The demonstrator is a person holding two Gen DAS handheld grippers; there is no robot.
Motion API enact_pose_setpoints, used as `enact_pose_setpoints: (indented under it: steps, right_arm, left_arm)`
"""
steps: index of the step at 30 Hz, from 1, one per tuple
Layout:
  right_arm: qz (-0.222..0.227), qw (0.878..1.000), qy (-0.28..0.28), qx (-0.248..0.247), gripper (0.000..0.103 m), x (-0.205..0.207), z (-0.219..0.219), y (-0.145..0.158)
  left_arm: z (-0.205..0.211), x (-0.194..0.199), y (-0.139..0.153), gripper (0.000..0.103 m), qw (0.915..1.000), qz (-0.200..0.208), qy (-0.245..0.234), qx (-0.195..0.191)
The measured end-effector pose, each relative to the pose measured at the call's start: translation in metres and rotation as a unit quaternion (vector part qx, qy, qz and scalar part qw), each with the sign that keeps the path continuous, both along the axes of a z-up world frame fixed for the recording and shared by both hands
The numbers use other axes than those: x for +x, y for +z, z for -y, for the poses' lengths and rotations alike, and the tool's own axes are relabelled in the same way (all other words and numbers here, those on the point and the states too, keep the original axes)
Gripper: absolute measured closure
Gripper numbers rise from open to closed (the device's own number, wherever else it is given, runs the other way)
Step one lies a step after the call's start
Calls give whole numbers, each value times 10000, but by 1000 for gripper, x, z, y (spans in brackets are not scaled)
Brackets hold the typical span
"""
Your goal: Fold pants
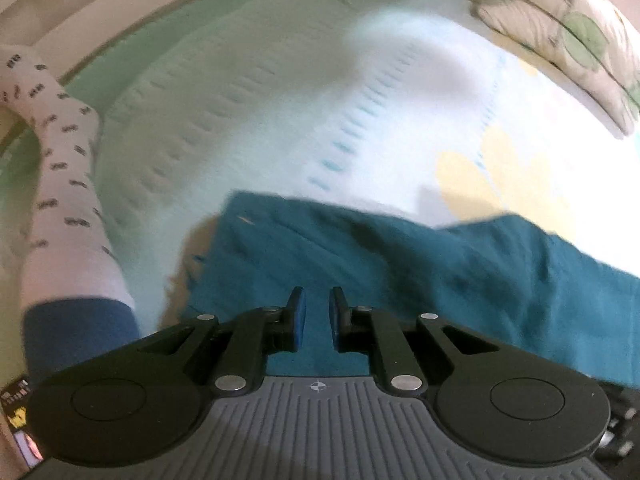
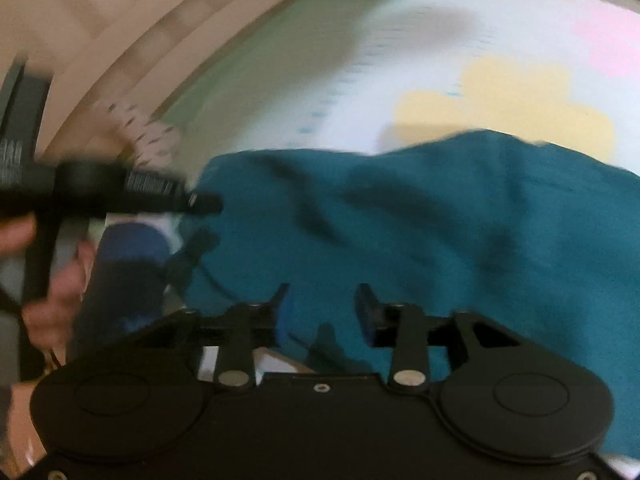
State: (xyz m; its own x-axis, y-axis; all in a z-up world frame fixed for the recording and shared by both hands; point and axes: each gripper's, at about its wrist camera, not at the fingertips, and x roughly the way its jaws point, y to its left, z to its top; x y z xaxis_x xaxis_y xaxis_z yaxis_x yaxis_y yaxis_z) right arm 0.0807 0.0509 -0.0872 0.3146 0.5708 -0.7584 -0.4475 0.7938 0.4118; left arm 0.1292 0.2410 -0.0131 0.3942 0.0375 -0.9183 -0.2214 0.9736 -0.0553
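Observation:
The teal pants (image 1: 400,272) lie rumpled across a pale bed sheet (image 1: 260,100), with their left edge folded straight. My left gripper (image 1: 317,300) hovers over that left part, its blue pads a narrow gap apart with nothing pinched between them. In the right wrist view the same pants (image 2: 400,220) fill the middle. My right gripper (image 2: 322,294) is over them with its jaws wide apart and empty. The left gripper (image 2: 204,202) appears there as a blurred black tool at the pants' left edge, held by a hand (image 2: 52,300).
A person's leg in a white patterned sock (image 1: 60,152) and blue cuff stands at the left on the bed. A leaf-print pillow or quilt (image 1: 580,32) lies at the far right. The sheet has yellow patches (image 2: 500,108). A pale floor (image 2: 100,20) lies past the bed's far edge.

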Motion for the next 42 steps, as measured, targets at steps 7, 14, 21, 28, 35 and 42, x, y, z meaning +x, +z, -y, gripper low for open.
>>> enact_pose_setpoints:
  steps: [7,14,21,28,35,42]
  right_arm:
    - [451,9958,763,-224,49,-15,-59,-13]
    - [993,9843,1263,-734,49,-28,-92,-25]
    - [1285,9806,1254,-780,52,-26,-99,-27]
    - [1360,9804,1366,-396,99,-27,-80,-5]
    - [818,9844,1560,39,99,-54,-50,10]
    - [414,9892,1398,-119,98,-52,-51,-24]
  left_arm:
    - [-19,2,-6,90,9998,-89,169,-63]
    - [-31,0,-11,90,9996,-122,191,-140]
    - [-36,-2,-12,90,9995,-96,217,-197]
    - [-33,-4,-2,90,9999,30,132,-107]
    - [-17,-4,17,90,9994,331,-72,43]
    - [25,10,-9,89,9983,128,-570,-68]
